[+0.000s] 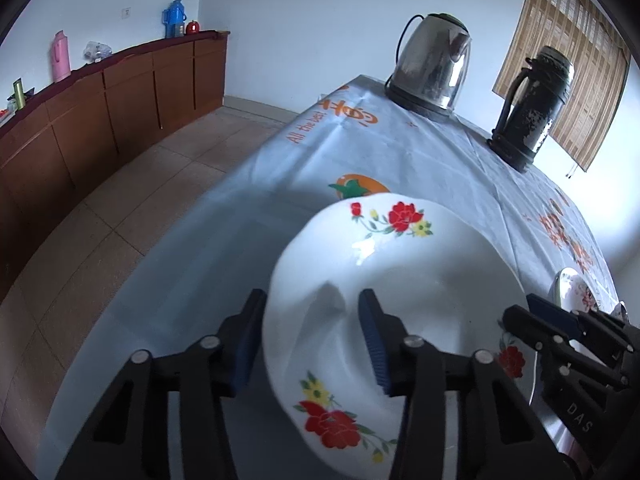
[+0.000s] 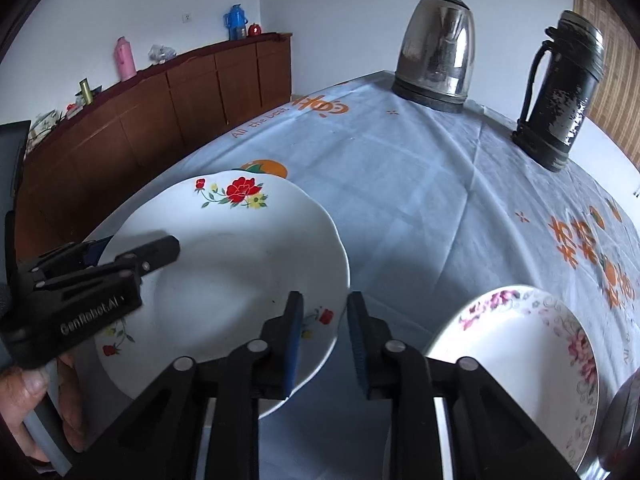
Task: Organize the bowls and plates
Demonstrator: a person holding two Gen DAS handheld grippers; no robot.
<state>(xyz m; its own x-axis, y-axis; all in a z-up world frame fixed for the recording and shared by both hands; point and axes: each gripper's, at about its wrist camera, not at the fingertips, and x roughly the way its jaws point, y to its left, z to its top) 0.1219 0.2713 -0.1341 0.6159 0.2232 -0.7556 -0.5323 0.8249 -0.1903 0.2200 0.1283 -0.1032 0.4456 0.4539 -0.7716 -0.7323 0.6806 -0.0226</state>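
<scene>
Showing two plates: red-flowered plate (image 2: 224, 280) pinched by both hand-held grippers, left (image 1: 312, 336), right (image 2: 324, 340); pink-flowered plate (image 2: 520, 360) cut off.

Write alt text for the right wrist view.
Both grippers straddle opposite rims of a red-flowered white plate: the right gripper at its near edge, the left gripper at its far left edge. A pink-flowered plate lies to the right; a steel kettle and dark flask stand behind.
</scene>
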